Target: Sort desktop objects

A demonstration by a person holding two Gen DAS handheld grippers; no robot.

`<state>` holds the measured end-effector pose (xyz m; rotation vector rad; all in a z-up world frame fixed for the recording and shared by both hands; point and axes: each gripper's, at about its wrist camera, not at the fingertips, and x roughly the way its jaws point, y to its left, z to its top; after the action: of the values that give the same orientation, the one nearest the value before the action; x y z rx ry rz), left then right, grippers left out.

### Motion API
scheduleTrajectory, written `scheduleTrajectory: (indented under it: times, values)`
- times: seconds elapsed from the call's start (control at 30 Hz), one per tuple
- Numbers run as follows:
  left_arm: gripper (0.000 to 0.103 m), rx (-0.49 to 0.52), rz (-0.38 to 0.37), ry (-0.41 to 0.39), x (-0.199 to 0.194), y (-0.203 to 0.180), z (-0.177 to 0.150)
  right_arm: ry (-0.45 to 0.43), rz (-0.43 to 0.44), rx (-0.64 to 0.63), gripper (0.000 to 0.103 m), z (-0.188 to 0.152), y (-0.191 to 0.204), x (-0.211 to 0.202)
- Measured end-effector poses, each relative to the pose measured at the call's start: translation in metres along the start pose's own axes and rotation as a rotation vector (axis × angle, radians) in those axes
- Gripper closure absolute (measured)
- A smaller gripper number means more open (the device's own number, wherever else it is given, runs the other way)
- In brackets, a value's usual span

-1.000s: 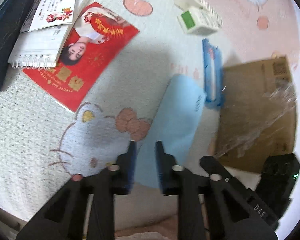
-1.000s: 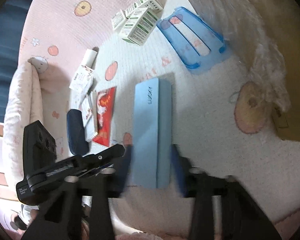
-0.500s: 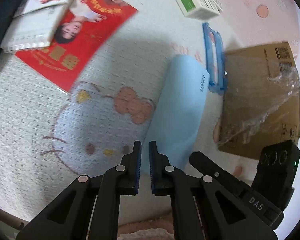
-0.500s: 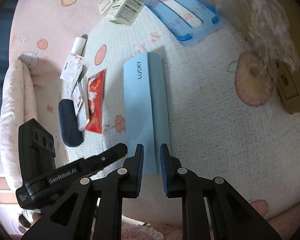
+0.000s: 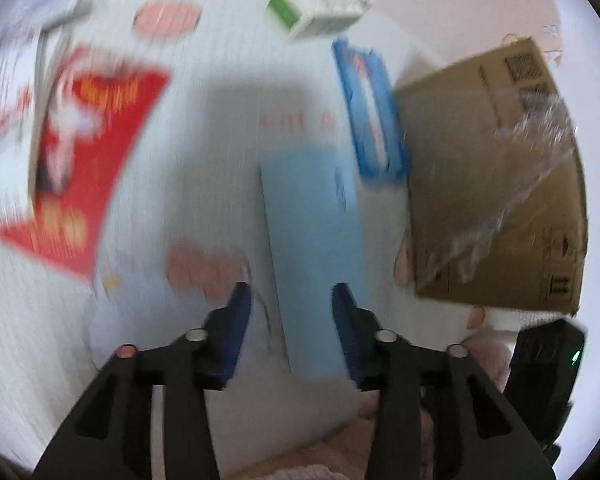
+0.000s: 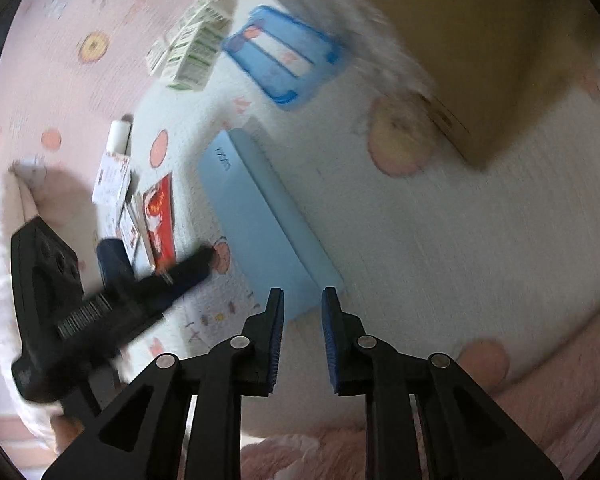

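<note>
While left hand-held gripper [image 5: 290, 304] just opened, pale blue box [image 5: 312, 236] between jaws, unpressed

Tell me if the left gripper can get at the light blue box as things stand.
Probably yes. The left gripper, jaws just opened, already straddles the near end of the light blue box, with nothing in between.

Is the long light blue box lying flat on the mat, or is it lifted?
Lying flat. The light blue box rests on the mat, and neither the right gripper nor the left gripper clamps it.
</note>
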<state>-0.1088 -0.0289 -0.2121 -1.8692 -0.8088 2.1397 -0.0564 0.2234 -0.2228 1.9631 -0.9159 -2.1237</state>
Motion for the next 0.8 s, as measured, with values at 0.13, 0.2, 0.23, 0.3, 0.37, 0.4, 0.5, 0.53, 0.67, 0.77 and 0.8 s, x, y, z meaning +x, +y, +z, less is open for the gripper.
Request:
scheduleTrajectory:
  times: [0.13,0.2,0.23,0.3,0.37,0.4,0.5,0.53,0.67,0.77,0.8]
  values:
    - [0.056,0.062,0.014,0.027,0.005,-0.003,0.038,-0.035,-0.021,0.150,0.076,-0.005,-0.014,-0.003]
    - [0.056,0.075,-0.019,0.066,0.012,-0.001,0.054,-0.057,-0.020,0.217,0.076,-0.005,-0.018,-0.002]
    - [0.056,0.082,-0.020,0.074,0.013,0.001,0.059,-0.060,-0.017,0.241,0.076,-0.006,-0.019,-0.001]
    - [0.056,0.117,0.022,0.075,0.019,0.000,0.072,-0.048,-0.018,0.262,0.076,-0.008,-0.016,0.005]
    - [0.056,0.156,0.039,0.079,0.024,-0.002,0.081,-0.046,-0.031,0.267,0.076,-0.011,-0.009,0.010]
    - [0.056,0.166,0.036,0.087,0.027,-0.002,0.083,-0.047,-0.028,0.270,0.076,-0.013,-0.004,0.012]
    - [0.055,0.191,0.001,0.101,0.032,-0.002,0.090,-0.038,-0.007,0.276,0.076,-0.013,0.007,0.024]
    - [0.055,0.199,-0.010,0.104,0.033,-0.003,0.093,-0.033,-0.003,0.281,0.076,-0.012,0.007,0.027]
    - [0.055,0.214,-0.060,0.122,0.040,-0.003,0.104,-0.028,-0.002,0.300,0.075,-0.013,0.012,0.043]
    - [0.056,0.252,-0.102,0.160,0.047,-0.007,0.104,-0.048,0.002,0.296,0.074,-0.012,0.013,0.044]
    - [0.055,0.286,-0.103,0.177,0.049,-0.011,0.102,-0.051,0.005,0.297,0.074,-0.011,0.012,0.045]
